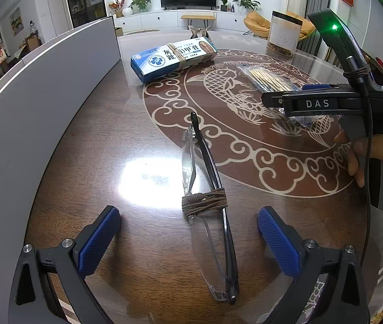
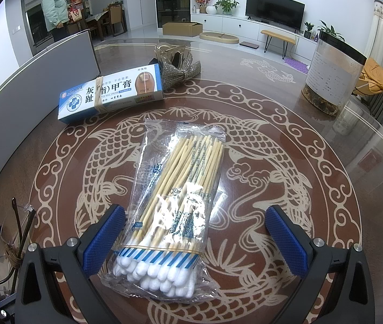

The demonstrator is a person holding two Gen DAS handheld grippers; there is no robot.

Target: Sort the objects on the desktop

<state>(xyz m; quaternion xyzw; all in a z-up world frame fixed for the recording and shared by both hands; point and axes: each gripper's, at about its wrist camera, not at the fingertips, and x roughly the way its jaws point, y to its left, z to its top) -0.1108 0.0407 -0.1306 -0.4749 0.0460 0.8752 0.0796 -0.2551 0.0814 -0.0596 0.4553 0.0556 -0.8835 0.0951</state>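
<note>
Folded glasses (image 1: pixel 207 210) bound with brown cord lie on the brown table between the open blue pads of my left gripper (image 1: pixel 188 237), which holds nothing. A clear bag of cotton swabs (image 2: pixel 175 202) lies between the open pads of my right gripper (image 2: pixel 195 239), its near end level with the pads. The bag also shows in the left wrist view (image 1: pixel 269 81), partly behind the right gripper (image 1: pixel 272 100). A blue and white cream box (image 1: pixel 172 56) tied with cord lies farther back; it also shows in the right wrist view (image 2: pixel 113 94). The glasses show at the lower left of the right wrist view (image 2: pixel 19 232).
A grey panel (image 1: pixel 43 102) stands along the table's left side. A tall clear jar (image 2: pixel 331 75) with a black lid stands at the far right. A sparkly bow clip (image 2: pixel 178 67) lies behind the box. A person (image 2: pixel 56 8) stands in the room beyond.
</note>
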